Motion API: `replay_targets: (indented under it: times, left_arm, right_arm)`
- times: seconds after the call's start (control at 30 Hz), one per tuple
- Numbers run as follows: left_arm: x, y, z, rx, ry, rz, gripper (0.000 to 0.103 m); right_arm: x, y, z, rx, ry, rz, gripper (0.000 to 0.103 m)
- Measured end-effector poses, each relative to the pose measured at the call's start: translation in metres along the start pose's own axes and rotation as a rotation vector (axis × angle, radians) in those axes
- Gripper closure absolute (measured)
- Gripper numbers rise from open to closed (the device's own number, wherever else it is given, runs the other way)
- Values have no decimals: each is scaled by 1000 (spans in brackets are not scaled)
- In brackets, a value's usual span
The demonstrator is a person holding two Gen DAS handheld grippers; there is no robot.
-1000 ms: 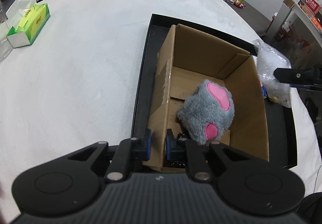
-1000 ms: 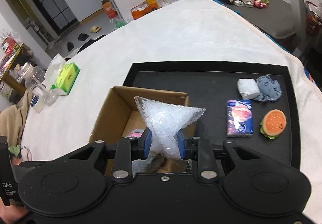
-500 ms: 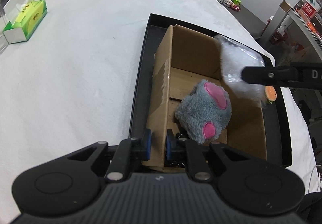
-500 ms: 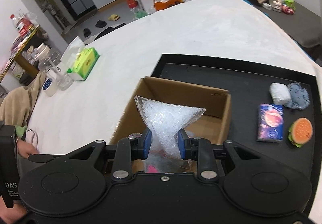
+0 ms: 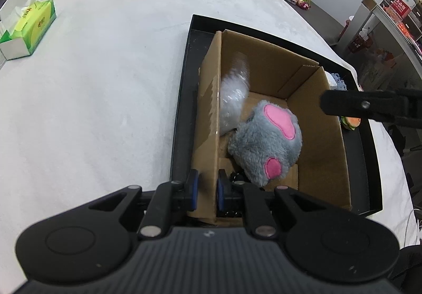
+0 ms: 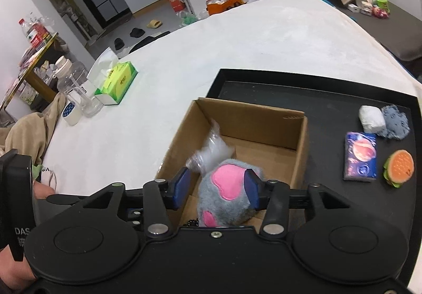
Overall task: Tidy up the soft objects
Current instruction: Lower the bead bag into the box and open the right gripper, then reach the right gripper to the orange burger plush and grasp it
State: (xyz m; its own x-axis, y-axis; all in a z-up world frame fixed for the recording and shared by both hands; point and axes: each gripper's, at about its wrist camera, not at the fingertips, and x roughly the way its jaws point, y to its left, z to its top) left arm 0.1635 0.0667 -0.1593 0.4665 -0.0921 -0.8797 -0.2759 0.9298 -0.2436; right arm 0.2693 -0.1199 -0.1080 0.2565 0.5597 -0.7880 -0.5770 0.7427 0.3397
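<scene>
Even, bright indoor light, soft shadows. Strong fisheye bending at edges, dark corners. Clear bag [image 5: 233,98] motion-blurred in both views; rest sharp.

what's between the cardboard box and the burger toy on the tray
A small tissue pack with a planet print lies on the black tray, between the cardboard box and the burger toy; the right wrist view shows it.

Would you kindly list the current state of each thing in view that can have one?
Left tool: shut on the cardboard box's wall.
Right tool: jaws opening, nothing between them.
Cardboard box: open-topped, standing on the black tray.
Clear plastic bag: released, blurred, inside the box against its wall.
Grey plush paw: lying in the box.
Tissue box: open, a tissue sticking out.
</scene>
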Motion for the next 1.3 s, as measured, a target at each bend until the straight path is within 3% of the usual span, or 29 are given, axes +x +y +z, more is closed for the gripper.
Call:
replay_targets:
  times: [0.27, 0.47, 0.7, 0.83, 1.07, 1.23, 1.3]
  left_arm:
    - [1, -5, 1, 36, 7, 24, 90]
    - [0, -16, 2, 128, -2, 43, 89]
    - [2, -18, 9, 138, 6, 65, 86]
    - [1, -22, 14, 147, 1, 92, 72]
    - [0, -31, 23, 150, 1, 87, 62]
    - [3, -38, 29, 139, 24, 67, 33]
    - [4, -42, 31, 140, 24, 71, 30]
  right_arm:
    - [-15, -18, -5, -1, -25, -32, 44]
    - [-21, -40, -8, 29, -24, -49, 43]
    - [-20, -59, -11, 50, -16, -57, 42]
    - [-21, -73, -13, 69, -16, -62, 40]
    - [-22, -102, -17, 102, -18, -83, 37]
    - [-24, -123, -24, 134, -26, -109, 23]
    - [-24, -131, -25, 149, -31, -114, 22]
